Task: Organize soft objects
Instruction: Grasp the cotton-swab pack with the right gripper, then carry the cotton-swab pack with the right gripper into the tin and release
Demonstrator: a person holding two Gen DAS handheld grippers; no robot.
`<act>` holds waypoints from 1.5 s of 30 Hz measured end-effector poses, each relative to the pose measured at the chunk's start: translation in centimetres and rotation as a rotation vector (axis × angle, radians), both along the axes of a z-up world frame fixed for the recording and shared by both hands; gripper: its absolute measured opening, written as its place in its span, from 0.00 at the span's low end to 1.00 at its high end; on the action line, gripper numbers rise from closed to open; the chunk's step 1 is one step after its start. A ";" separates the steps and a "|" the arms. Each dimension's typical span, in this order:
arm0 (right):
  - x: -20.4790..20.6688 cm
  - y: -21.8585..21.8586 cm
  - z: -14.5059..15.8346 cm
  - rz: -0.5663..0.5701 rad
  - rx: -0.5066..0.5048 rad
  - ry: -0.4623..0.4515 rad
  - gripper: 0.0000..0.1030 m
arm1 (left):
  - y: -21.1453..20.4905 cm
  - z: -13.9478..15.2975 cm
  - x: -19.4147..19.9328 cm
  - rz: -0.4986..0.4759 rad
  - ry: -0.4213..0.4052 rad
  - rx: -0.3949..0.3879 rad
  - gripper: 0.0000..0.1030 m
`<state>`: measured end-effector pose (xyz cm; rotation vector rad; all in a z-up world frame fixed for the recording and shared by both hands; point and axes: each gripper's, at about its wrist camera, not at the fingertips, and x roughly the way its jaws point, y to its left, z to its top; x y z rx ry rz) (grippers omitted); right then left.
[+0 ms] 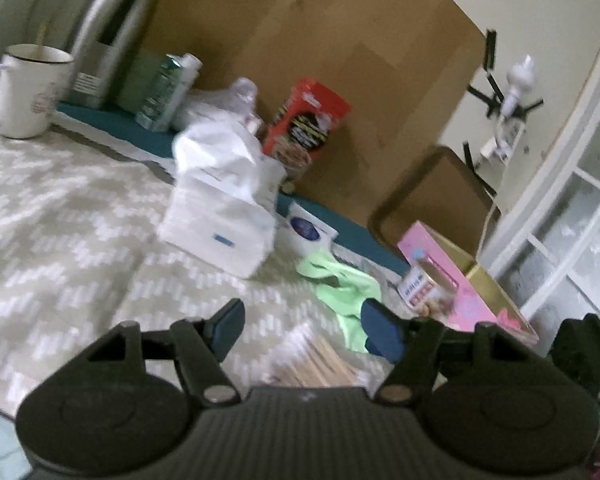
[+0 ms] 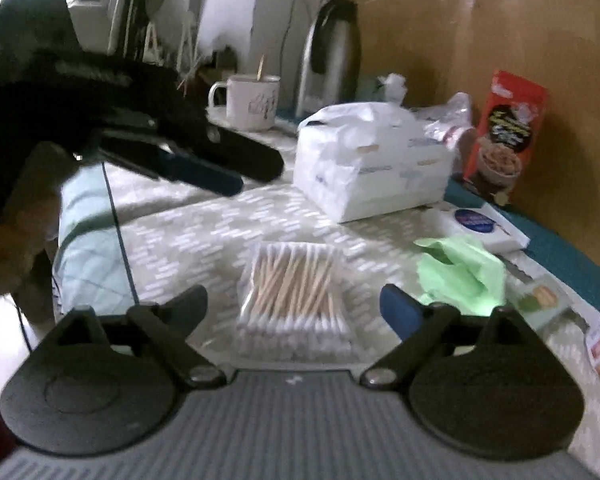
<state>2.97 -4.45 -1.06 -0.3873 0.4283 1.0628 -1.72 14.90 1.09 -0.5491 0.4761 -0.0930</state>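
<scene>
A crumpled light green cloth (image 1: 340, 280) (image 2: 460, 268) lies on the patterned tablecloth (image 1: 60, 220). A white tissue pack in a thin plastic bag (image 1: 220, 220) (image 2: 372, 164) stands behind it. A clear pack of cotton swabs (image 2: 292, 292) (image 1: 320, 360) lies flat just ahead of my right gripper (image 2: 294, 306), whose jaws are wide open and touch nothing. My left gripper (image 1: 304, 330) (image 2: 256, 178) hovers open and empty over the table. Its right finger (image 1: 380, 332) overlaps the cloth's near edge in the left wrist view.
At the back stand a white mug (image 1: 24, 92) (image 2: 252, 96), a steel flask (image 1: 108, 32) (image 2: 332, 56) and a red box (image 1: 308, 120) (image 2: 504, 132). A small white pack with a blue circle (image 2: 484, 224), a tin (image 1: 424, 284) and a pink box (image 1: 460, 280) sit right.
</scene>
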 end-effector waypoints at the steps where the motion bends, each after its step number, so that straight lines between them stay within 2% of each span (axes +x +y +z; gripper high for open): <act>1: 0.0 -0.4 0.1 -0.009 0.005 0.005 0.92 | -0.4 -0.1 0.4 -0.010 0.007 0.005 0.64; 3: 0.1 -0.8 0.1 -0.022 -0.001 0.023 0.90 | -1.1 -0.7 1.3 -0.022 0.037 0.018 0.64; 4: 0.5 -0.6 -0.1 -0.024 -0.004 0.038 0.85 | -1.6 -1.2 1.8 -0.029 0.066 0.028 0.61; 6: 0.6 -0.4 -0.7 -0.019 -0.018 0.085 0.84 | -2.2 -2.1 2.6 -0.047 0.127 0.040 0.56; 8: 0.7 -0.2 -1.1 -0.014 -0.024 0.104 0.72 | -3.2 -2.3 2.3 -0.044 0.131 0.067 0.55; 10: 0.0 -0.6 -1.0 -0.006 -0.022 0.082 0.67 | -4.2 -2.2 2.3 -0.074 0.140 0.075 0.55; 12: -0.1 -1.6 -0.9 0.002 -0.009 0.099 0.65 | -5.5 -2.2 2.5 -0.100 0.148 0.075 0.55; 16: -0.4 -5.3 -1.1 -0.022 0.008 0.092 0.60 | -9.1 -1.8 4.0 -0.211 0.159 0.072 0.55; 17: -0.5 -6.4 -1.2 -0.038 0.014 0.090 0.58 | -10.4 -1.5 4.8 -0.251 0.158 0.077 0.52; 20: -0.6 -10.4 -1.4 -0.125 0.055 0.081 0.53 | -14.6 -0.1 7.2 -0.363 0.137 0.125 0.50; 24: -0.3 -15.7 -0.8 -0.292 0.146 0.023 0.52 | -20.9 3.3 11.1 -0.488 0.057 0.220 0.50; 28: 0.8 -20.0 1.4 -0.470 0.216 -0.136 0.52 | -26.6 7.4 15.3 -0.567 -0.050 0.266 0.51; 31: 2.9 -22.8 3.2 -0.572 0.248 -0.229 0.52 | -30.5 9.0 18.6 -0.588 -0.097 0.298 0.53; 33: 5.0 -24.5 3.8 -0.635 0.263 -0.258 0.51 | -32.6 8.9 20.8 -0.580 -0.094 0.305 0.54; 37: 9.6 -27.1 3.5 -0.742 0.262 -0.236 0.55 | -35.3 7.2 24.4 -0.510 -0.050 0.346 0.65; 38: 10.9 -27.5 3.2 -0.785 0.249 -0.237 0.68 | -35.7 6.8 24.7 -0.495 -0.043 0.363 0.65; 40: 12.7 -27.9 2.5 -0.856 0.230 -0.239 0.80 | -35.9 6.1 24.9 -0.470 -0.031 0.387 0.65; 43: 13.7 -28.9 1.8 -0.937 0.211 -0.223 0.79 | -34.7 6.1 24.2 -0.473 -0.038 0.349 0.65; 45: 12.9 -29.6 1.8 -0.956 0.266 -0.217 0.78 | -33.8 6.8 23.0 -0.471 -0.062 0.340 0.65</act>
